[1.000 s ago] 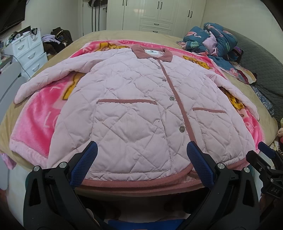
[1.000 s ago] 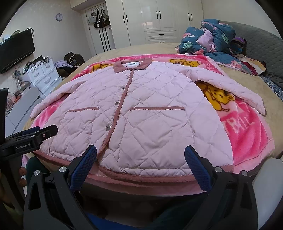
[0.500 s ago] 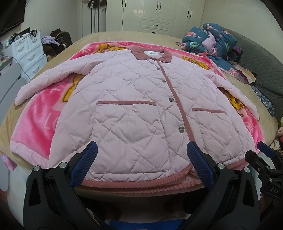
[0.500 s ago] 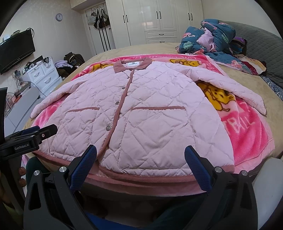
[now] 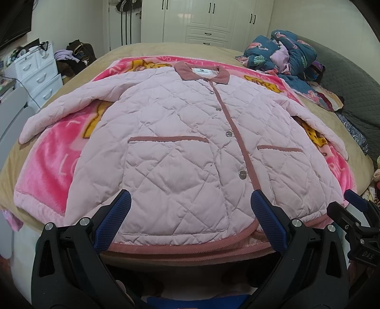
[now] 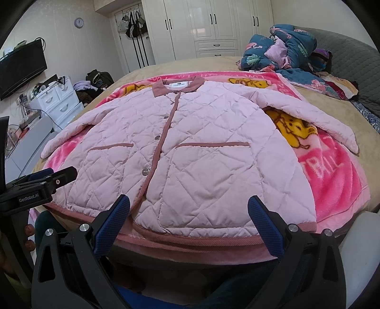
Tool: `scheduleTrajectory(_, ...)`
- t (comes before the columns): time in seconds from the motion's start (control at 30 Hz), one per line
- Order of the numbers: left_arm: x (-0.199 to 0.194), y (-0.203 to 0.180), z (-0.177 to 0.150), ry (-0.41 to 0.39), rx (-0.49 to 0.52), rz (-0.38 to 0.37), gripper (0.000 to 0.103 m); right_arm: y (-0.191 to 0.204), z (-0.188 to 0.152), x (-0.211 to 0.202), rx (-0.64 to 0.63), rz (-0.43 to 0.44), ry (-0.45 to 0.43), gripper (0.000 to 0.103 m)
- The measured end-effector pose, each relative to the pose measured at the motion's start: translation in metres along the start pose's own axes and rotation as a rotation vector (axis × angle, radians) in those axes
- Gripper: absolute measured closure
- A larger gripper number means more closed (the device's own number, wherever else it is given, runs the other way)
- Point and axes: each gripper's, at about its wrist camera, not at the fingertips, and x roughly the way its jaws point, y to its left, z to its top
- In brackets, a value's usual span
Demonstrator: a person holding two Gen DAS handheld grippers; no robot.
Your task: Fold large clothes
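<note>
Both tongs gape wide over the flat, buttoned, quilted pink jacket.

A home bedroom is shown. Most of both views is filled by a wide bed covered in tan, with a pink blanket spread over it and a heap of bedding near a grey padded headboard. The far wall is lined by a white wardrobe. A white drawer unit, a wall-mounted TV, a round clock and bags hung on hooks are seen to the left.
</note>
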Motion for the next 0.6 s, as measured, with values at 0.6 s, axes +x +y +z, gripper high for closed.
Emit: scheduleTrajectory(0.6, 0.015, 0.005, 0.02, 0.003, -0.018, -0.008, 0.008, 0.008, 0.022, 0.014, -0.01, 0.004, 0.011, 0.004)
